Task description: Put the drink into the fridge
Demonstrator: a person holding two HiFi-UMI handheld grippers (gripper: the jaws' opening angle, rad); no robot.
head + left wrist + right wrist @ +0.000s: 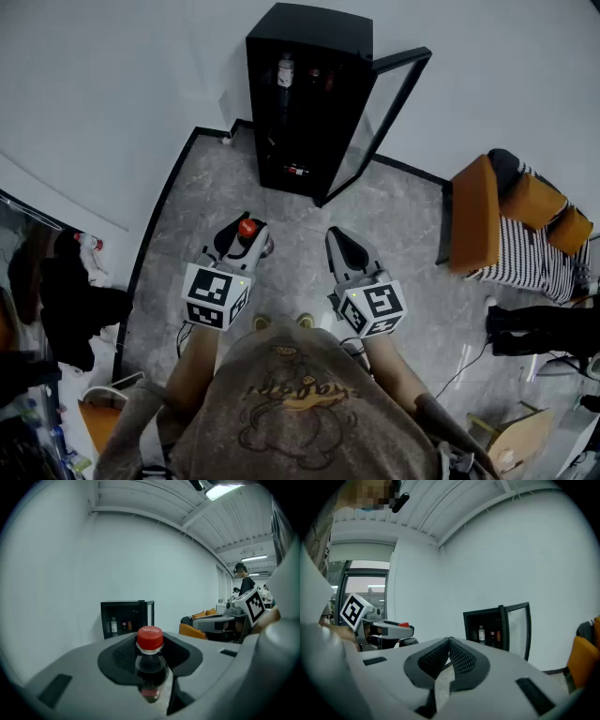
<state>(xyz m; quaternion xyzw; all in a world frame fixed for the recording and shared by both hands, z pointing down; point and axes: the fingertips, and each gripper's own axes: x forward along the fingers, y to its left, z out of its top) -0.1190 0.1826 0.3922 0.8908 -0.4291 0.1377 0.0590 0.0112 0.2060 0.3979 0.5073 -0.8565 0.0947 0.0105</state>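
Drink bottle of clear plastic, dark cola inside and a red screw cap on top [151, 667], stands upright between the jaws of the left gripper [246, 234], which are closed about halfway, their dark pads pressing on its sides just below the cap. It is carried above the grey marbled floor [403, 216], not resting on anything. The right gripper [450, 644] is level with the left and just beside it, its jaws pressed together with nothing between them. Straight ahead of both grippers, and well apart from them, stands the small black fridge [309, 28] against the white wall, its glass door [375, 122] already swung open to the right gripper's side. A few other bottles [285, 70] show on an upper shelf inside. So the pick-up looks done and the door needs no opening; what I judge is left is the approach to the fridge, setting the bottle on a shelf, and letting it go.
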